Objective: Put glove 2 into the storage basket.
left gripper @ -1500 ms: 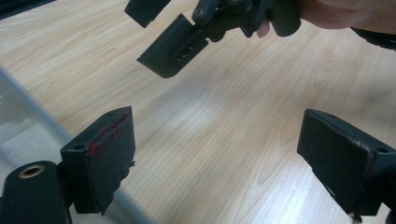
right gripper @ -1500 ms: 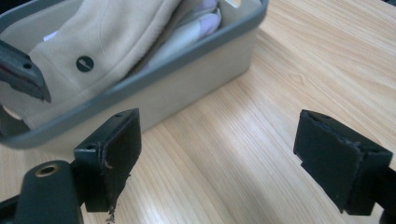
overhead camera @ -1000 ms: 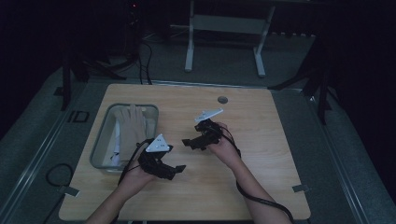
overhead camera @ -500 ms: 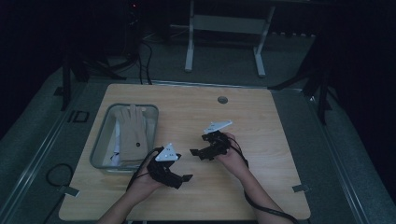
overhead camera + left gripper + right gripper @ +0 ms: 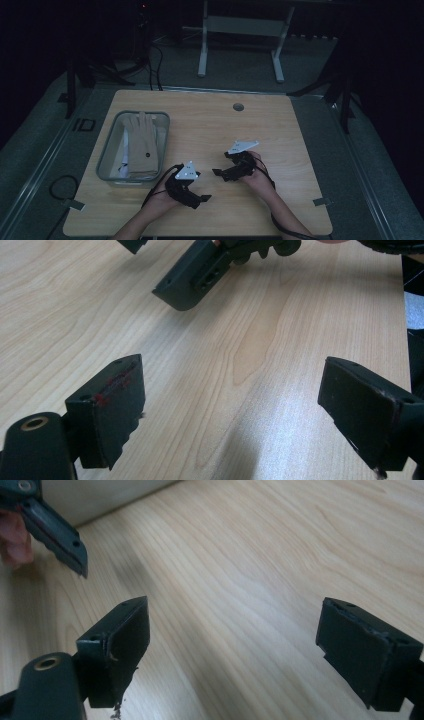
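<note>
Both hands have drawn back toward the near edge of the table [image 5: 280, 125] and sunk lower since the earlier frames, away from the bin [image 5: 107, 165] and closer to the wood

The bin stands at the table's left side with a beige glove [image 5: 142, 145] lying lengthwise inside it, on top of some paler things I cannot make out. Judging by that, the glove is already put away and the hands are pulling clear; nothing else lies loose on the table, so little or nothing looks left to do

The left gripper [image 5: 230, 412] hangs just above bare wood near the bin's near right corner, jaws spread wide with nothing between them. The right gripper [image 5: 232, 645] sits beside it toward the middle, jaws likewise released and empty, touching nothing
</note>
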Available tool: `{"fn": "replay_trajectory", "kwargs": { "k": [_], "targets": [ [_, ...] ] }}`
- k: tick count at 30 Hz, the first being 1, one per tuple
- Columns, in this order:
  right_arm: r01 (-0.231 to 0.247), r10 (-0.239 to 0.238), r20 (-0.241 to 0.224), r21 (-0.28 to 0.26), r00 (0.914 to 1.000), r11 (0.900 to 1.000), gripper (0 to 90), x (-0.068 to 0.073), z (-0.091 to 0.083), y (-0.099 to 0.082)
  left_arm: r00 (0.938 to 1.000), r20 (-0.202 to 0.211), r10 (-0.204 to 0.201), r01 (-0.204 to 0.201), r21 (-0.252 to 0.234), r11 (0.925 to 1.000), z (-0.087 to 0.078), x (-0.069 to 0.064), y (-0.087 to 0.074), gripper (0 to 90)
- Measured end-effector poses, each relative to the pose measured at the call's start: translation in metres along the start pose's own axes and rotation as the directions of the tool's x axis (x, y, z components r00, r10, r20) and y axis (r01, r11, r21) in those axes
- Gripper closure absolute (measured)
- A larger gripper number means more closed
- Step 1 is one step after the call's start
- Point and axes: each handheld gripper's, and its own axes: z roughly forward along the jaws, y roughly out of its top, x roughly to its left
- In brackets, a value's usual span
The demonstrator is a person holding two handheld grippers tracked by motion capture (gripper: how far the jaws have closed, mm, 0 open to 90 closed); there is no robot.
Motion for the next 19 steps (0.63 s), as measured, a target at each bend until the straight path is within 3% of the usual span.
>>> {"fn": "replay_trajectory", "kwargs": {
  "k": [7,19],
  "targets": [
    [0.005,-0.005,0.036,-0.004,0.9994,1.0000,14.0,-0.004,-0.007,-0.014,0.9997,0.020,0.013,-0.013,0.000,0.9999,0.003,-0.001,-0.002,11.7],
    [-0.008,0.008,0.051,-0.004,0.9987,1.0000,14.0,-0.007,-0.009,-0.023,0.9992,0.035,0.020,-0.021,0.008,0.9998,0.008,-0.001,-0.005,11.7]
  ]
}}
